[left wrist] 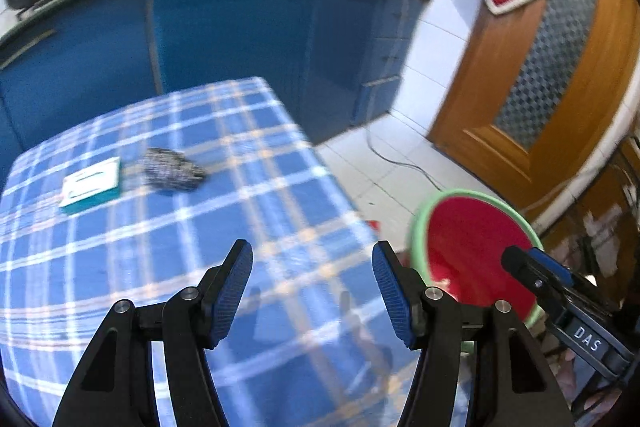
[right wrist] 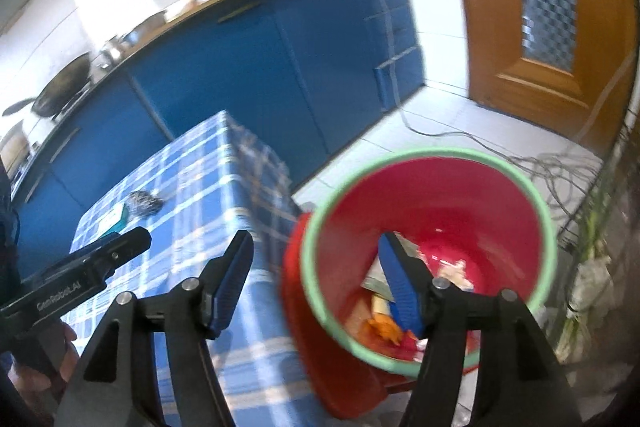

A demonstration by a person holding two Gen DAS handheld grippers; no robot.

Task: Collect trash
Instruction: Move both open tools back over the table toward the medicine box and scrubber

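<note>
A red bin with a green rim (right wrist: 432, 211) stands on the floor to the right of the table; several scraps of trash (right wrist: 384, 319) lie in its bottom. It also shows in the left wrist view (left wrist: 472, 247). A crumpled dark wrapper (left wrist: 172, 169) and a small teal-and-white box (left wrist: 91, 185) lie on the blue checked tablecloth (left wrist: 200, 247). My left gripper (left wrist: 312, 291) is open and empty above the table's near part. My right gripper (right wrist: 316, 287) is open and empty, its right finger over the bin's mouth.
Blue kitchen cabinets (left wrist: 240, 27) with pots and a wok on the counter run behind the table. A wooden door (left wrist: 560, 67) is at the right. Cables (right wrist: 540, 163) trail over the white tiled floor beyond the bin.
</note>
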